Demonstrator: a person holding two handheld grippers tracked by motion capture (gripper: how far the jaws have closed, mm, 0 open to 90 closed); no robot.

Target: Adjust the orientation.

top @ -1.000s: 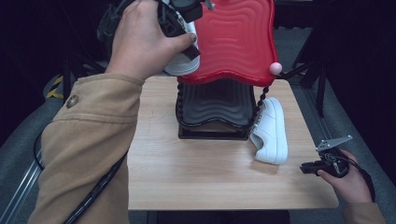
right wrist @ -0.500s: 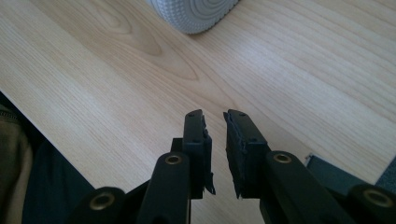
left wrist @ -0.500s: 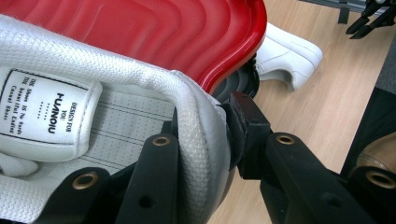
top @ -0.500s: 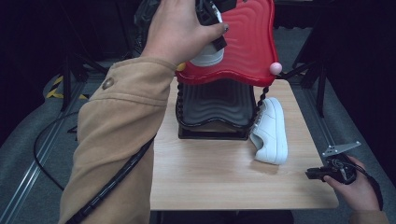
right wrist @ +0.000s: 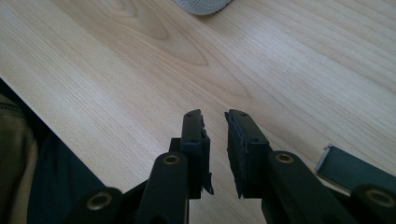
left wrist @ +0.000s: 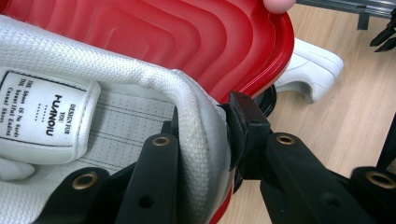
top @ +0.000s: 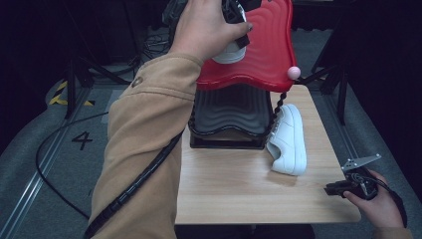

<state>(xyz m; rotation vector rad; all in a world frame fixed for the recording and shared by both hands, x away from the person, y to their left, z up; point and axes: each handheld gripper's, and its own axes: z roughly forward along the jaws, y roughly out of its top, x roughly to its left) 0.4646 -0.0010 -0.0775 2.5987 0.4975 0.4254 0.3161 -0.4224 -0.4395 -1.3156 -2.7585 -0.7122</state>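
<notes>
My left gripper is shut on the padded collar of a white shoe. A hand holds it high over the red wavy lid, where the shoe peeks out below the fingers. A second white shoe lies on its side on the wooden table, against the black base. My right gripper rests low at the table's right front corner. Its jaws have just been opening slightly and stand a little apart with nothing between them.
A pink ball sits at the red lid's right corner, atop a twisted black post. The left forearm in a tan sleeve crosses the table's left side, trailing a black cable. Dark stands and floor rails surround the table.
The left hand has carried the white shoe to the right, from the lid's left edge to over the red lid. The right hand has stayed in place.
</notes>
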